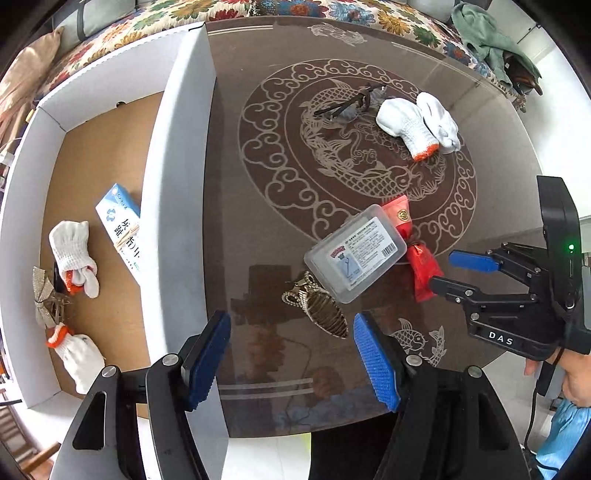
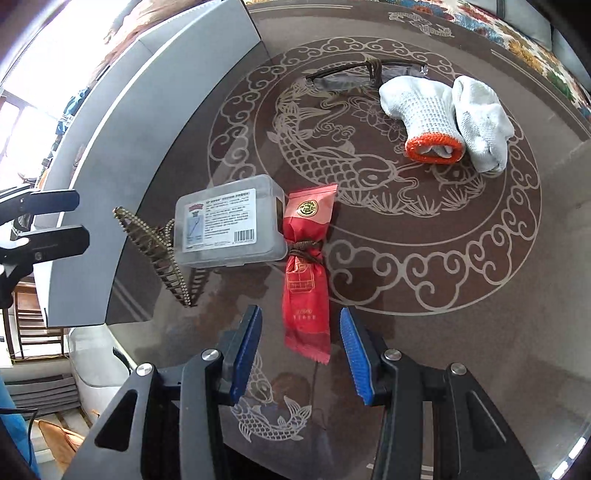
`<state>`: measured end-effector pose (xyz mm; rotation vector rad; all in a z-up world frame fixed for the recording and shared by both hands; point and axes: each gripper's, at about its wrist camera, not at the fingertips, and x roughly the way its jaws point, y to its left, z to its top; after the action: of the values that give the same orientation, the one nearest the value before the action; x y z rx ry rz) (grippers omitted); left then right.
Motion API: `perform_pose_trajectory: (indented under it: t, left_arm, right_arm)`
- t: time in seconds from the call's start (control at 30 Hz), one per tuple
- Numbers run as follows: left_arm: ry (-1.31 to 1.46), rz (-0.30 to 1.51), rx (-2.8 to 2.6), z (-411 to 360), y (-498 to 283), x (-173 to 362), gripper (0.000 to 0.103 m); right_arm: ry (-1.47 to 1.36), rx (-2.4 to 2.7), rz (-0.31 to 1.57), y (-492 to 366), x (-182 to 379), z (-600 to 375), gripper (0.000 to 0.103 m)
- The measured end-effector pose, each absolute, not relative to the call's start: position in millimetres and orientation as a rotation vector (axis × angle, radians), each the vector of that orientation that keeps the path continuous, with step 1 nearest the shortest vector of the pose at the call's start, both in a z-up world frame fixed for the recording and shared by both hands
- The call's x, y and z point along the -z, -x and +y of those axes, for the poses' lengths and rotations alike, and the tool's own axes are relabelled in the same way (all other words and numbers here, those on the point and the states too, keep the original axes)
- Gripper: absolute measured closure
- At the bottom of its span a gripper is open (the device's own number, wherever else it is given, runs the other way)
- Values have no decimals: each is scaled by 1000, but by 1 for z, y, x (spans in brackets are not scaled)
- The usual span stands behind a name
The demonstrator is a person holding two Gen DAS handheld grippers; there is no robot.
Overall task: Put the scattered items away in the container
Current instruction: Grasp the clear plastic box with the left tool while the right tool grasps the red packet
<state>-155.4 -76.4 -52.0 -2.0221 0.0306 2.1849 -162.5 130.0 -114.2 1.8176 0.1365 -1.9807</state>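
Observation:
My left gripper [image 1: 291, 362] points down at the brown glass table [image 1: 258, 184], open, with nothing between its pads. A gold beaded hair clip [image 1: 325, 310] lies just ahead of it. Beyond the clip are a clear plastic case [image 1: 354, 254] and a red tied packet [image 1: 417, 258]. My right gripper [image 2: 301, 354] is open just above the red packet [image 2: 306, 273], whose near end lies between the fingertips without touching them. White gloves with orange cuffs [image 2: 443, 118] and dark glasses [image 2: 365, 74] lie farther back. The white cardboard container [image 1: 177, 184] stands at the left.
Inside the container lie two white gloves [image 1: 74, 254], a blue-and-white carton [image 1: 122, 229] and a ribbon bow [image 1: 48, 299]. A floral-covered sofa [image 1: 184, 14] runs behind the table. A hand [image 1: 576, 376] holds the right gripper [image 1: 452, 273] at the table's right edge.

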Motion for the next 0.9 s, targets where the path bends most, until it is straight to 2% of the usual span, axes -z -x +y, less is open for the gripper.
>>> perform_pose_trajectory:
  t: [0.23,0.37,0.4,0.43,0.47,0.67,0.8,0.9]
  left_arm:
    - [2013,37,-2160,-68,159,55,35]
    - [2017,102,-2141,-57,164,58,35]
    - [2017,123,-2133,-53,166,59,35]
    - [2014,143,-2124,-49,168,61,35]
    - [2010,164,-2115,-46,171,62,35]
    - [1999,275,-2058,-27,183,71,35]
    - [2002,320,-2029,-22,188,77,35]
    - [2004,347,-2001,-19,189,81,35]
  right_arm:
    - [-1825,1995,193,167,127,120,57]
    - [-1741,2019,387,164,125,112,59]
    - [-1746,2012,383,165,126,113,62]
    - [-1752,2005,378,165,126,115,76]
    - [-1757,1998,372,165,127,117,81]
    - [-1777,1966,316,169,129,132,80]
    - [-1773,1943,349,172,131,131,70]
    - [-1766,1940,344,173,135,132,69]
